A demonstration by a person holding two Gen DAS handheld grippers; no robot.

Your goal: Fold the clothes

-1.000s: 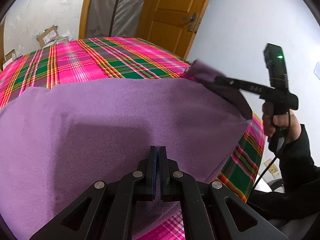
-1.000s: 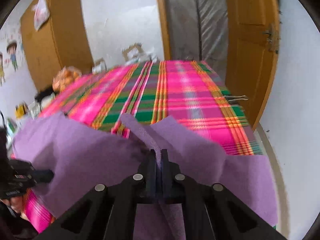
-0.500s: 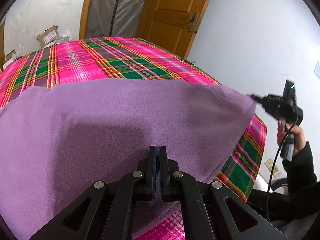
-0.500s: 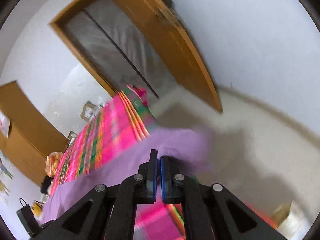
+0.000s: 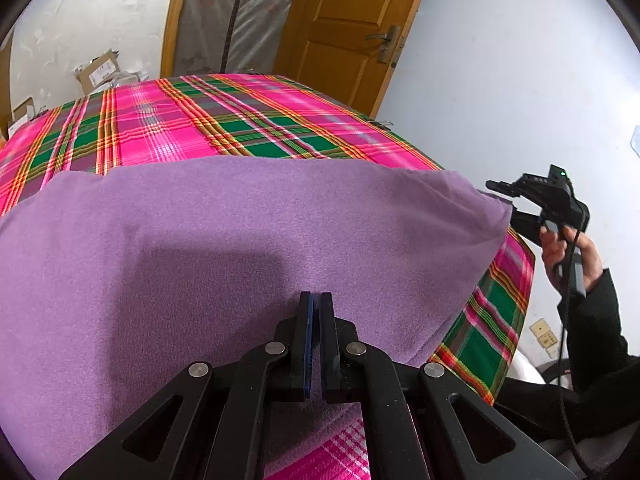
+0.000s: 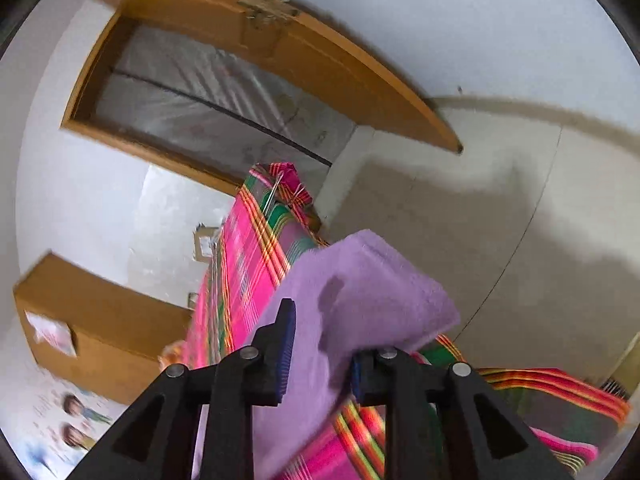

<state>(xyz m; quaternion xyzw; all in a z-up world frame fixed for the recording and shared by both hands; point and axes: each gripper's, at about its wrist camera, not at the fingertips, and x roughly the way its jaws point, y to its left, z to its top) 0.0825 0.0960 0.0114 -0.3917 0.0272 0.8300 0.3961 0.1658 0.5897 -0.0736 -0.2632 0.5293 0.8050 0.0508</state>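
- The purple cloth (image 5: 248,248) lies spread over a table covered by a pink-and-green plaid tablecloth (image 5: 208,120), filling the middle and lower part of the left wrist view.
- The left gripper (image 5: 315,308) has its jaws pressed together at the cloth's near edge, at 6 o'clock of the view; the purple fabric runs up to and under the fingertips, and a thin fold of it appears to be pinched between them.
- The right gripper (image 5: 508,196) shows at 3 o'clock in the left wrist view, just beside the cloth's right corner, held by a hand (image 5: 568,248) in a dark sleeve (image 5: 600,320).
- In the right wrist view, which is rolled sideways, the right gripper (image 6: 322,340) has its jaws opening; the cloth's corner (image 6: 360,292) lies between the spread fingers, and the blue pads do not press on it.
- That corner hangs over the table's edge, with the floor (image 6: 460,220) beyond it at 2 o'clock.
- Around: a wooden door (image 5: 352,32) at 12 o'clock behind the table, a doorway covered with plastic sheeting (image 5: 236,12) at 11 o'clock, and cardboard boxes (image 5: 100,70) at 10 o'clock against the wall.
- A wooden cabinet (image 6: 92,320) stands at 8 o'clock in the right wrist view.
- Nothing lies on the cloth itself.
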